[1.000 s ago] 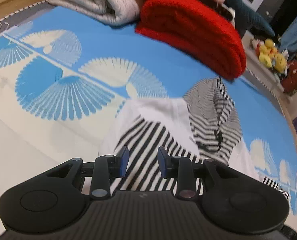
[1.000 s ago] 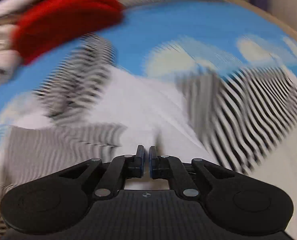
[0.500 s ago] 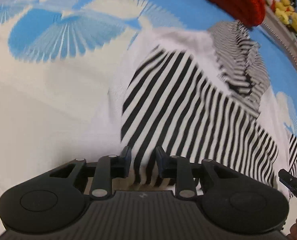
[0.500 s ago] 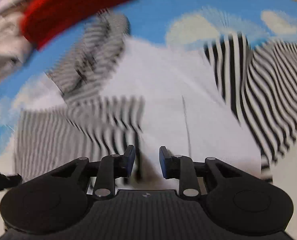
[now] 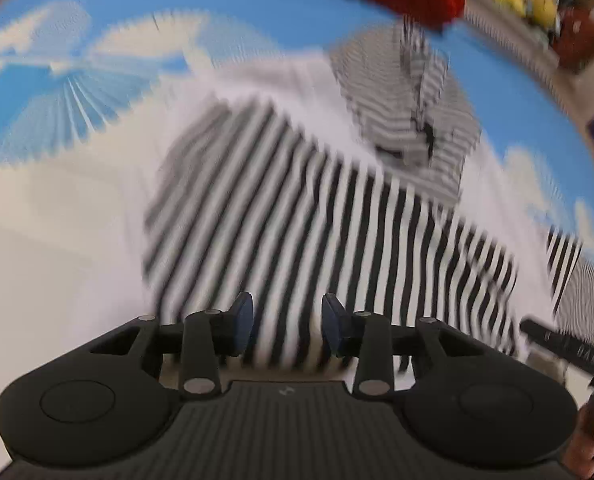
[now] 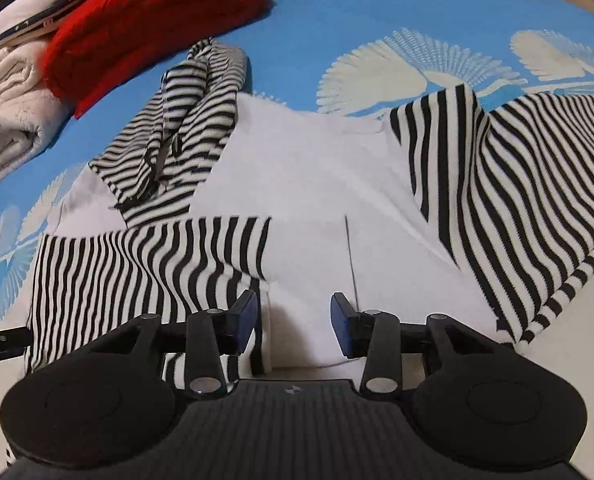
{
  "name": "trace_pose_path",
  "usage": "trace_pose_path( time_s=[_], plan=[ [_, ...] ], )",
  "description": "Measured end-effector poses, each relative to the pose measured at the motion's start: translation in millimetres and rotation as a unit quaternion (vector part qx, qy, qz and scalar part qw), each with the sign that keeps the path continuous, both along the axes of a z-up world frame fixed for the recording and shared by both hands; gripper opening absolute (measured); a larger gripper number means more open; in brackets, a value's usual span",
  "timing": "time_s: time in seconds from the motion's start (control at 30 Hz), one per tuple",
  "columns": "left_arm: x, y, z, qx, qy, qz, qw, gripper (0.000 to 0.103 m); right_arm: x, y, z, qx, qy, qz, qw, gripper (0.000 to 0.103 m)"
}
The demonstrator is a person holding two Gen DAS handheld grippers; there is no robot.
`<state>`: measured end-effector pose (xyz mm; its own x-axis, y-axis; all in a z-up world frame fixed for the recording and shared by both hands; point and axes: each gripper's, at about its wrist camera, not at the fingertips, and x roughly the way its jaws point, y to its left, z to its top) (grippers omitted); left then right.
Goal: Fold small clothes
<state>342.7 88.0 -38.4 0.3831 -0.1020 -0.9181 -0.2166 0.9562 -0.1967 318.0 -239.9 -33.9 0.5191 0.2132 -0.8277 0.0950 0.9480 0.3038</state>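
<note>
Below me the blue bedspread (image 6: 377, 4) carries my black-and-white striped hoodie (image 6: 317, 184), spread flat with its hood (image 6: 193, 120) toward the red sweater (image 6: 153, 12). My right tongs (image 6: 293, 320) hang over its white hem, jaws opening and holding nothing. My left tongs (image 5: 285, 326) are opening too, above the striped sleeve (image 5: 297, 216), gripping nothing.

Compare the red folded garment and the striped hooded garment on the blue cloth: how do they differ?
The red folded garment is plain red; the striped hooded garment is white with black stripes. The red one is folded into a thick bundle; the striped one lies spread out, sleeves across its body. Both rest on the blue patterned cloth.
</note>
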Motion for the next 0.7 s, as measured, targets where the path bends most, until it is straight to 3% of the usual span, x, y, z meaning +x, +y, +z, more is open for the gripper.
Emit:
trace_pose_path(
  time_s=[0.07,0.17,0.27,0.37,0.57,0.7],
  plan=[
    [-0.3,-11.3,-18.1,0.002,0.035,-0.014,0.9993,0.045,-0.1,-1.1,-8.3,-0.017,0.024,0.004,1.000,0.046],
    [0.8,-27.0,-10.1,0.033,0.017,-0.038,0.9986,0.052,-2.4,-13.2,-9.1,-0.003,0.031,-0.027,0.999,0.046],
    [0.0,-31.6,13.1,0.010,-0.021,-0.035,0.9991,0.055,-4.5,-35.8,11.8,0.023,-0.015,-0.059,0.998,0.046],
    [0.2,-42.4,28.9,0.027,-0.051,-0.047,0.9972,0.057,-6.0,-68.8,31.6,0.009,-0.071,-0.090,0.993,0.047],
    [1.0,-55.5,32.8,0.080,-0.059,-0.062,0.9931,0.057,-14.8,-159.6,26.6,-0.015,-0.092,-0.195,0.976,0.047],
    [0.2,-51.6,33.4,0.084,-0.063,-0.067,0.9922,0.057,-22.1,-218.7,9.6,-0.046,-0.107,-0.282,0.952,0.047]
  ],
)
